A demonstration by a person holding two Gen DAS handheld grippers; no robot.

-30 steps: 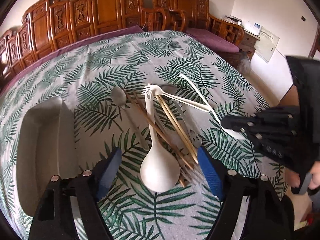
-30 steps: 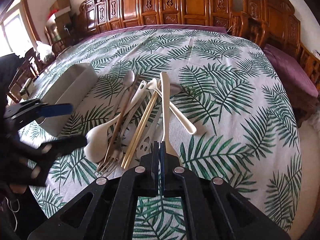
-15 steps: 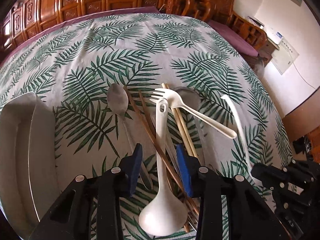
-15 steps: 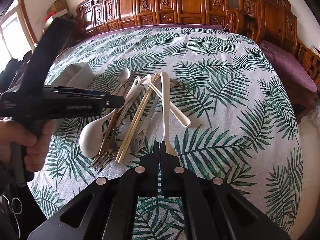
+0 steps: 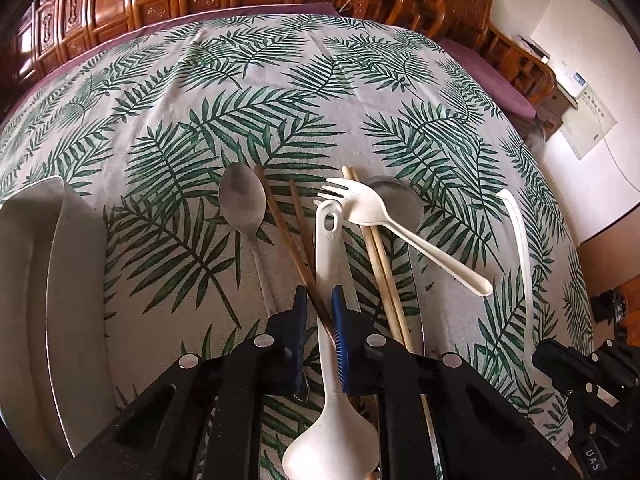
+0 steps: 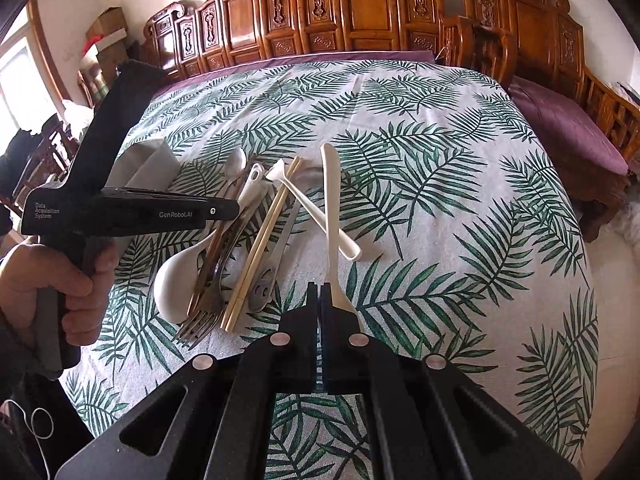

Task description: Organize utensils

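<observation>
A pile of utensils lies on the palm-leaf tablecloth. My left gripper [image 5: 319, 308] is shut on the handle of the white ladle [image 5: 328, 264], with a brown chopstick [image 5: 280, 220] between the pads too; the ladle's bowl [image 6: 176, 276] shows in the right wrist view. Around it lie a metal spoon [image 5: 242, 204], a white plastic fork [image 5: 396, 228], light chopsticks [image 5: 380, 256] and a metal fork [image 6: 204, 312]. My right gripper [image 6: 320, 292] is shut, with the white plastic knife [image 6: 330, 208] lying just beside its tips; whether it grips the knife is unclear.
A grey tray [image 5: 48, 280] stands at the left of the pile, also seen behind the left gripper's body [image 6: 152, 160]. Carved wooden chairs [image 6: 360, 4] line the far table edge. The table edge drops off at the right [image 5: 560, 200].
My left gripper has moved forward over the pile and closed from wide open onto the ladle's handle. The right gripper has stayed shut by the white knife.
</observation>
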